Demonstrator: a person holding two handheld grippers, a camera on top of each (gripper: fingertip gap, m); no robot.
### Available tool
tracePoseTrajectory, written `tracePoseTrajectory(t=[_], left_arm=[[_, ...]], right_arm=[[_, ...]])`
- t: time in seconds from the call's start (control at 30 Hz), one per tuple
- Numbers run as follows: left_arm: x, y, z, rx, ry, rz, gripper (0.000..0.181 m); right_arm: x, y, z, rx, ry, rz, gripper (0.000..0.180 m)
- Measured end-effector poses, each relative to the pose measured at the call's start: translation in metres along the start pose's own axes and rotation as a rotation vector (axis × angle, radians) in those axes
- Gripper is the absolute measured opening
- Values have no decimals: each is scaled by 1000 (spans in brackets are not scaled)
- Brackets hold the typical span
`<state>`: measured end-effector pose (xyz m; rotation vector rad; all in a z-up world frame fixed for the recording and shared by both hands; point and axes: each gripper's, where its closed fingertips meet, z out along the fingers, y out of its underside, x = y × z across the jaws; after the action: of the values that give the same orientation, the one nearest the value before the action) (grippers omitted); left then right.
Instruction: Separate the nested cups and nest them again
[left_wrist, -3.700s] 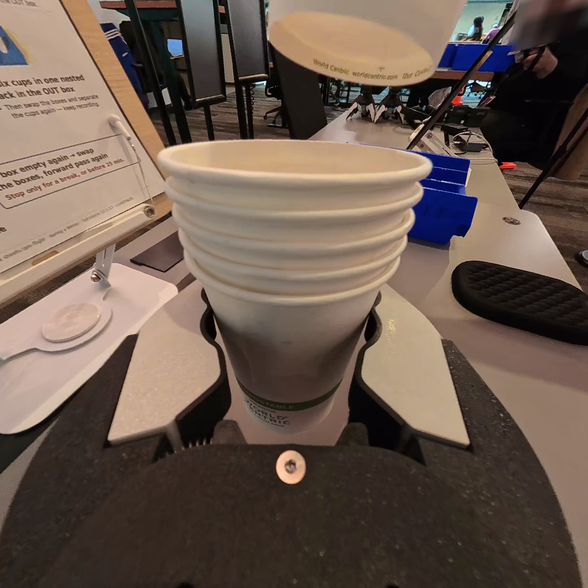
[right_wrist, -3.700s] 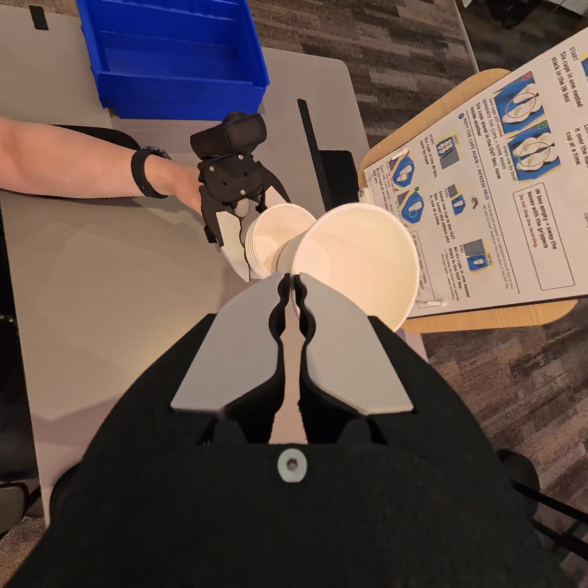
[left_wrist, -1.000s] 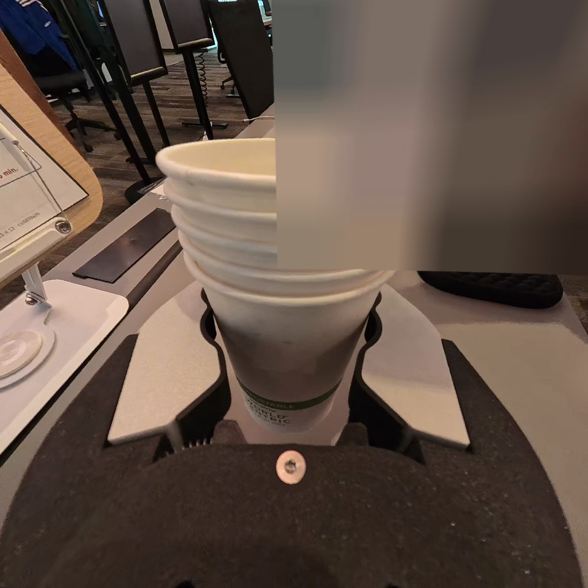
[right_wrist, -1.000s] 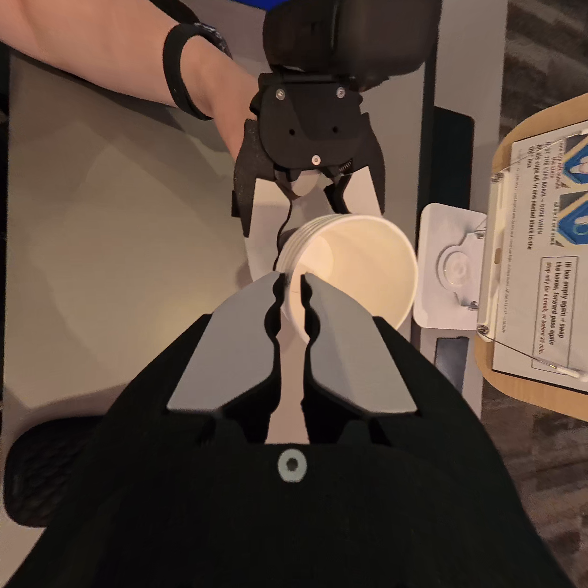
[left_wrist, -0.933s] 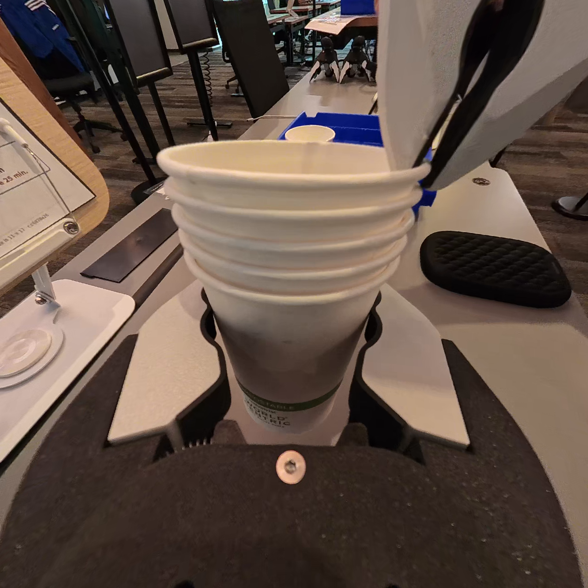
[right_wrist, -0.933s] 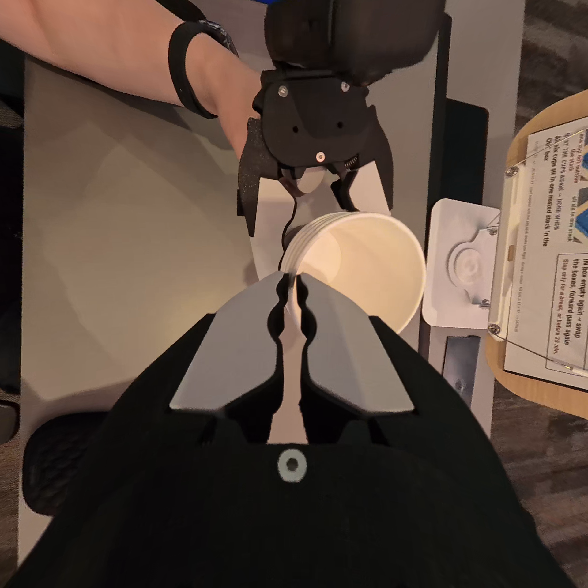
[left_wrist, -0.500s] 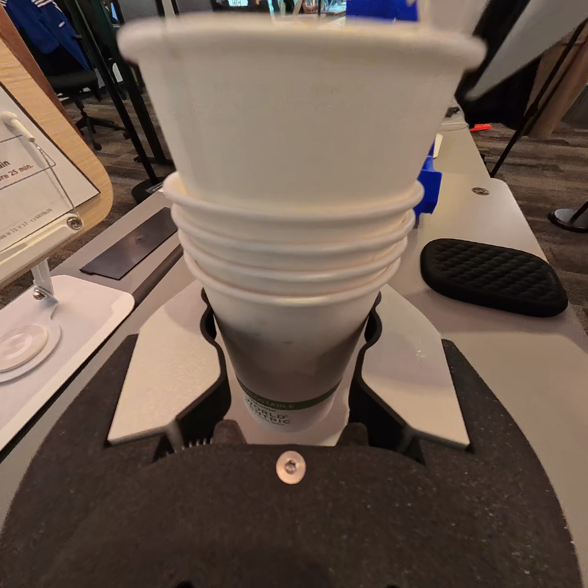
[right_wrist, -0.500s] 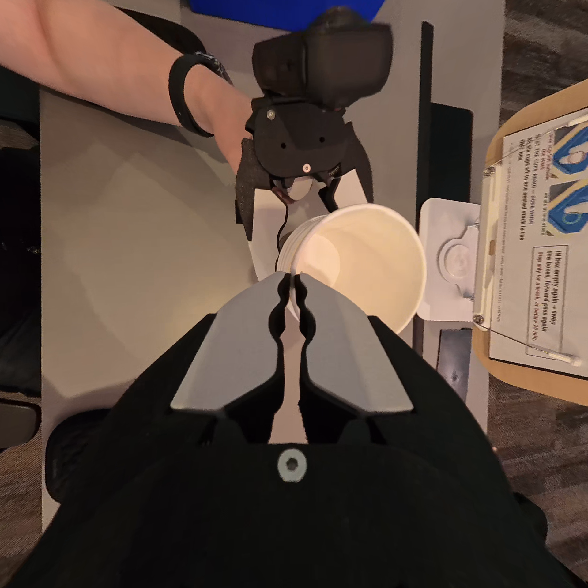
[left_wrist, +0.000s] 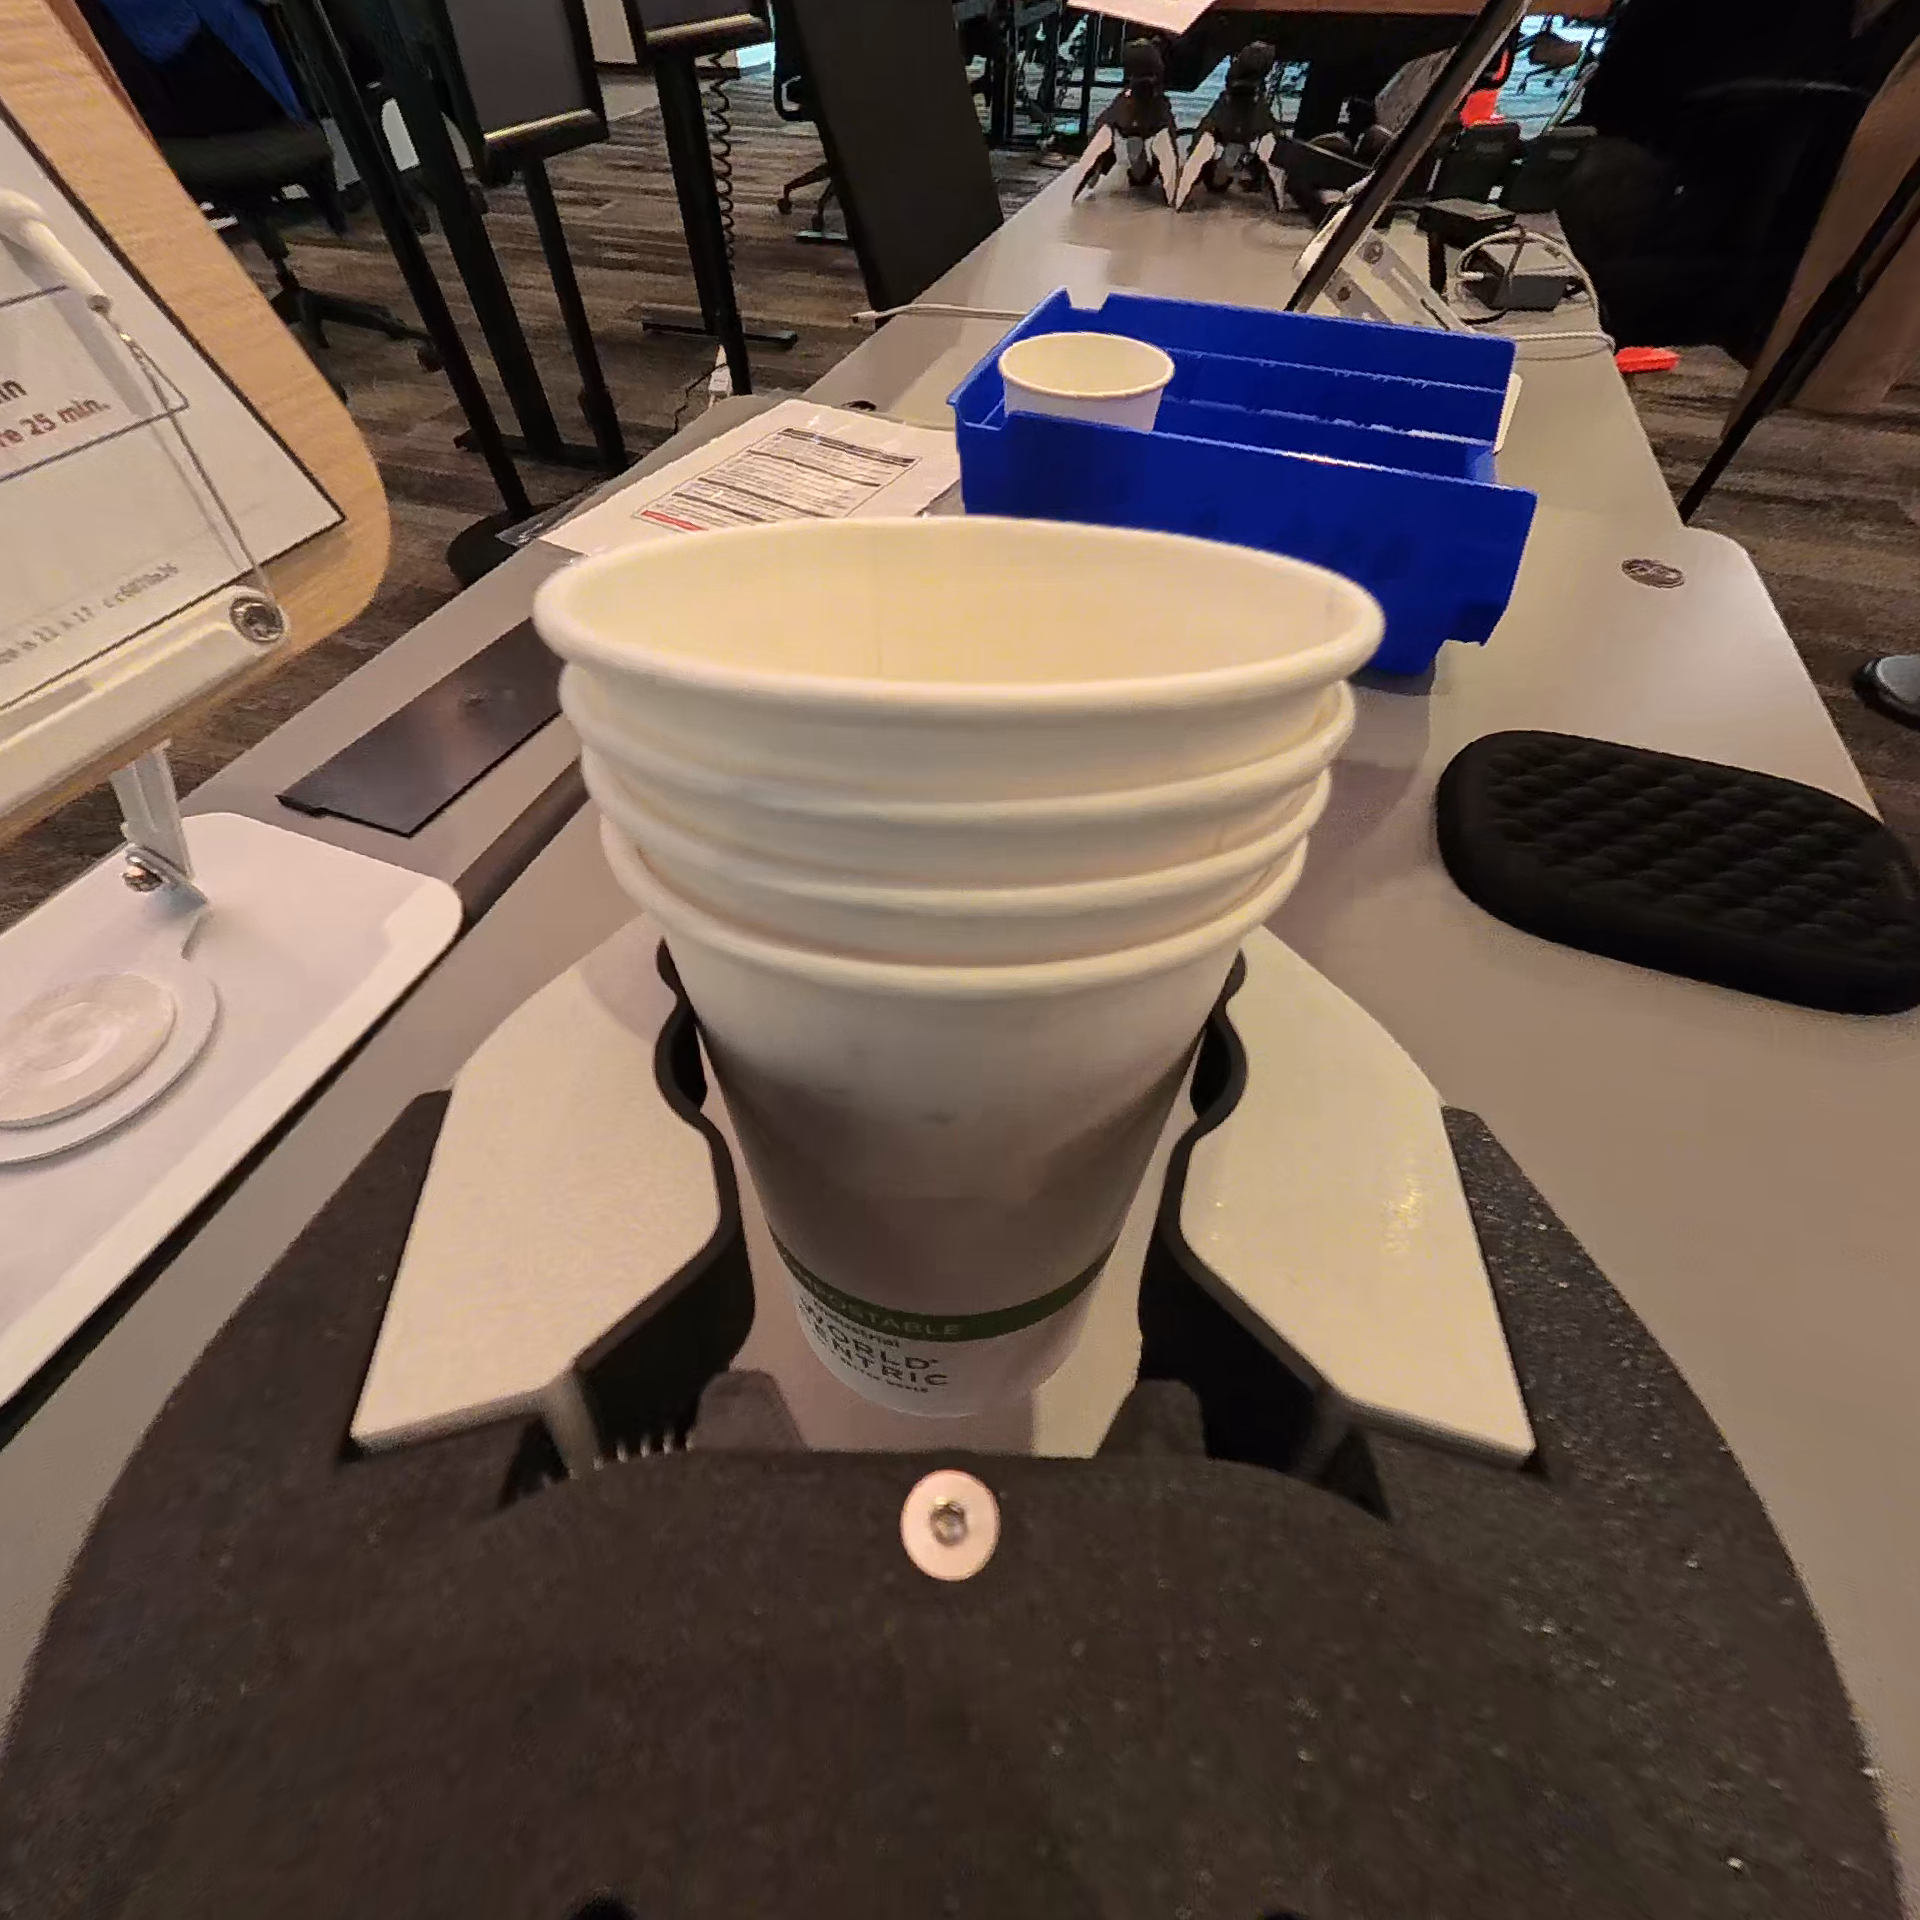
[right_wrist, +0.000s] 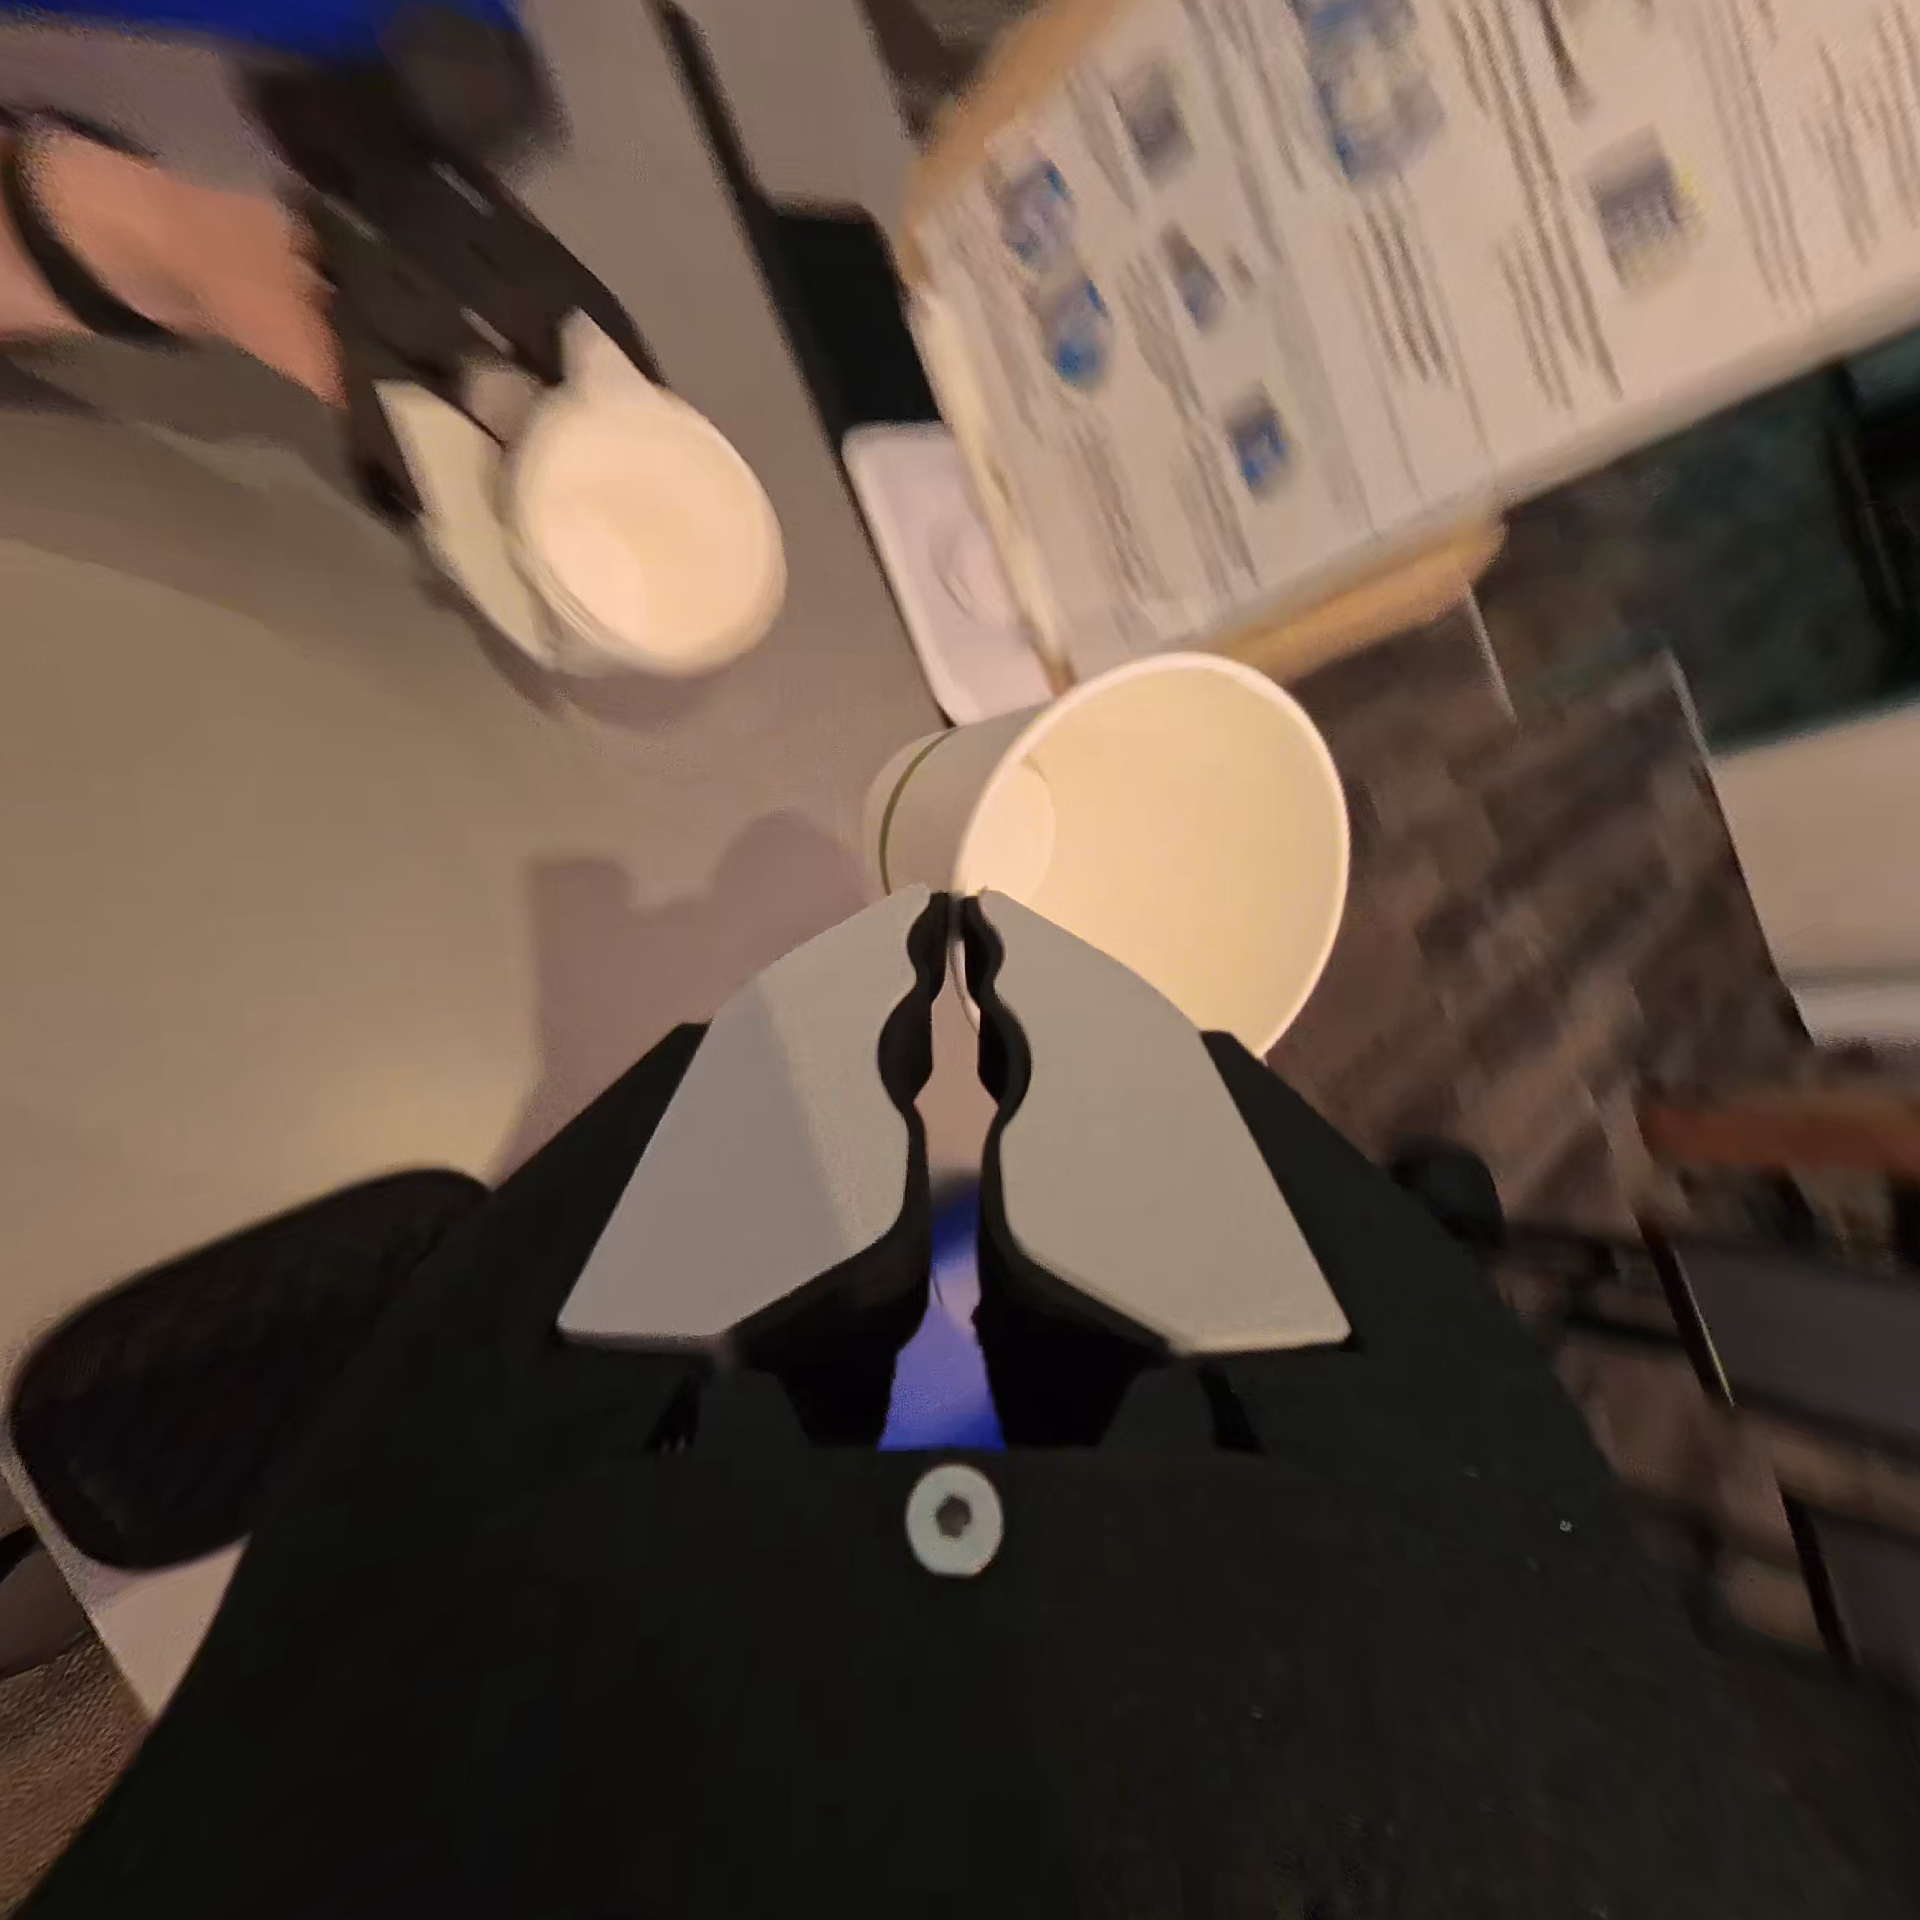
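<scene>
A stack of several nested white paper cups (left_wrist: 956, 831) stands upright between the fingers of my left gripper (left_wrist: 951, 997), which is shut on the lowest cup's wall. My right gripper (right_wrist: 951, 906) is shut on the rim of a single white cup (right_wrist: 1143, 842) and holds it in the air, mouth towards the camera, clear of the stack. The blurred right wrist view shows the stack (right_wrist: 634, 540) in the left gripper (right_wrist: 436, 312) at the upper left. One more white cup (left_wrist: 1086, 379) stands in the left end of a blue bin (left_wrist: 1247, 468).
A black wrist pad (left_wrist: 1683, 862) lies on the grey table at the right. An instruction board (left_wrist: 156, 416) on a white base (left_wrist: 208, 987) stands at the left. A printed sheet (left_wrist: 779, 478) lies beside the bin. Chairs and stands fill the background.
My right gripper clamped the top cup's rim, pulled it up out of the stack and swung away with it. The stack is one cup shorter. The left gripper held still.
</scene>
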<state>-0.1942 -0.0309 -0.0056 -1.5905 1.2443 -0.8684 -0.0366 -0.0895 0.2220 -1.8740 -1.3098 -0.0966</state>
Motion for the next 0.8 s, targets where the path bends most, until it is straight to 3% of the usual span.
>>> tracePoseTrajectory(t=[0.17, 0.37, 0.53, 0.8], left_arm=[[-5, -4, -6, 10, -17, -5, 93], [-5, -7, -8, 16, -26, 2, 93], [-6, -6, -7, 4, -41, 17, 93], [-7, -6, -8, -5, -54, 31, 93]], right_arm=[[63, 156, -35, -246, 219, 296, 2], [78, 299, -4, -433, 255, 513, 3], [71, 360, 39, -482, 163, 622, 2], [67, 406, 90, -542, 101, 639, 3]])
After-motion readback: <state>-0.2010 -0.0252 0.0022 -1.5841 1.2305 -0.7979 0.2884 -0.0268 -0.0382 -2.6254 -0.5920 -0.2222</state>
